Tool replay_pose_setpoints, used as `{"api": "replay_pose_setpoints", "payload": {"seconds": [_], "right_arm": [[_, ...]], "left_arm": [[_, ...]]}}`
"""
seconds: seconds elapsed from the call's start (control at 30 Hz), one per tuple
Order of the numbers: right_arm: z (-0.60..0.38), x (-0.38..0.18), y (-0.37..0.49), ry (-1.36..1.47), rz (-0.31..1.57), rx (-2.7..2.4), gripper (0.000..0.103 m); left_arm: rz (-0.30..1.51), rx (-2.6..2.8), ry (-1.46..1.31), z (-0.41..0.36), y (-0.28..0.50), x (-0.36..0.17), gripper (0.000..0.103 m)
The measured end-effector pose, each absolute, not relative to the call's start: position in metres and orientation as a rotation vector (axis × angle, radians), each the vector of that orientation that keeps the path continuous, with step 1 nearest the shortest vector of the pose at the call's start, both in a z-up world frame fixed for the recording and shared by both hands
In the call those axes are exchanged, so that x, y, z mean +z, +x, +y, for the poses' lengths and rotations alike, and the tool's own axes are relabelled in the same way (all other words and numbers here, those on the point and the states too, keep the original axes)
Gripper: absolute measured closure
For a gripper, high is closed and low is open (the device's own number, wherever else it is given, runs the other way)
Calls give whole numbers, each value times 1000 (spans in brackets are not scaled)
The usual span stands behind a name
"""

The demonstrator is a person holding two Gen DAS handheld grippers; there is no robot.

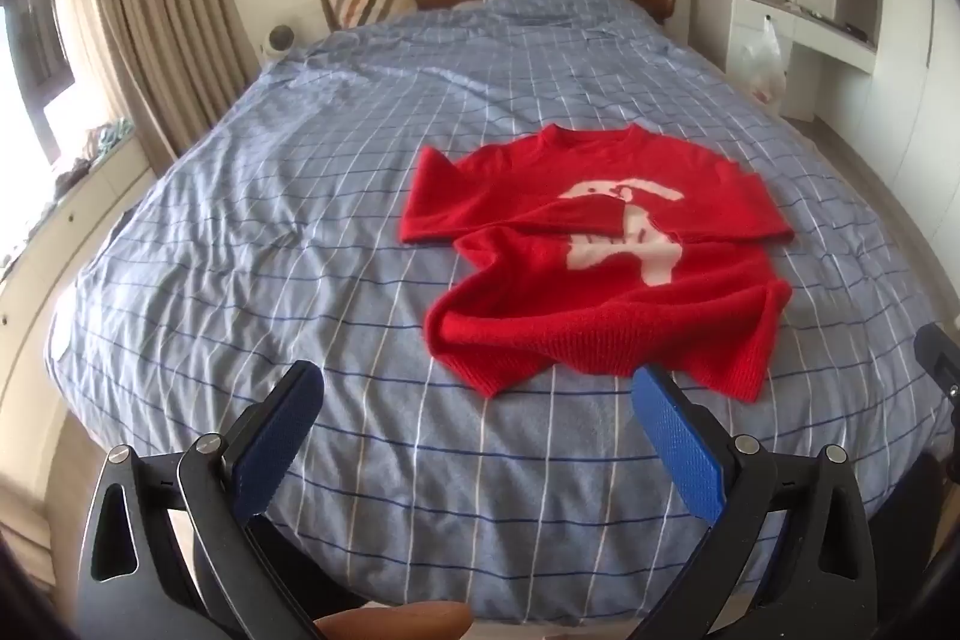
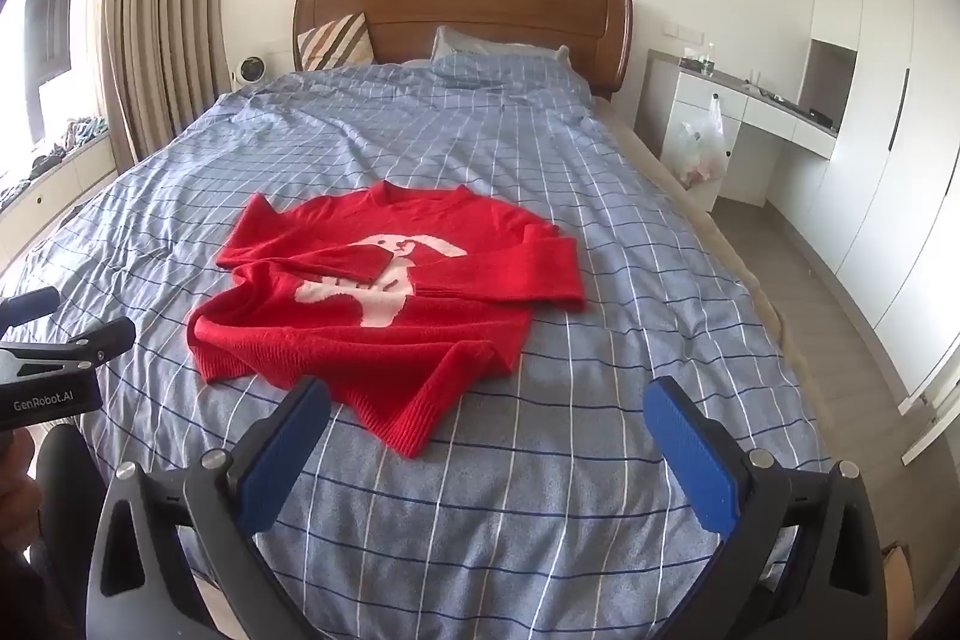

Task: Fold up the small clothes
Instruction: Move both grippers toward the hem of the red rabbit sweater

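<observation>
A small red knitted sweater with a white animal figure lies crumpled on the blue checked bedspread, sleeves folded across its chest and hem bunched toward me. My left gripper hovers open just short of the hem, nothing between its blue pads. In the right wrist view the sweater lies ahead and slightly left. My right gripper stands open over the bedspread near the hem corner, empty. The left gripper's body shows at the left edge there.
A wooden headboard with a striped cushion and a pillow stands at the far end. Curtains and a window ledge run along the left. A white desk with a plastic bag and wardrobes line the right.
</observation>
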State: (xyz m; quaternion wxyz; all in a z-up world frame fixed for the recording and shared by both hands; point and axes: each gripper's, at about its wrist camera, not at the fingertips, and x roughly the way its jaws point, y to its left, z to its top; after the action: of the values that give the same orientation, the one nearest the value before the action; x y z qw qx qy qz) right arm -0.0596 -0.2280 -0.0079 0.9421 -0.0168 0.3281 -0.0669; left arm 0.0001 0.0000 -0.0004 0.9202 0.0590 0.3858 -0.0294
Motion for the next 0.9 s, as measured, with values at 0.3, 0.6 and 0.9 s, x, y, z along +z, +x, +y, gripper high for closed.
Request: {"api": "replay_pose_setpoints", "payload": {"seconds": [0.3, 0.6, 0.9], "right_arm": [[-223, -12, -60, -31, 669, -136, 0], [-228, -17, -60, -10, 675, -134, 0], [-225, -13, -66, -1, 661, -132, 0]], "left_arm": [[762, -28, 132, 5, -1, 0, 0], [697, -10, 220, -11, -7, 5, 0], [789, -126, 115, -1, -8, 1, 0]]}}
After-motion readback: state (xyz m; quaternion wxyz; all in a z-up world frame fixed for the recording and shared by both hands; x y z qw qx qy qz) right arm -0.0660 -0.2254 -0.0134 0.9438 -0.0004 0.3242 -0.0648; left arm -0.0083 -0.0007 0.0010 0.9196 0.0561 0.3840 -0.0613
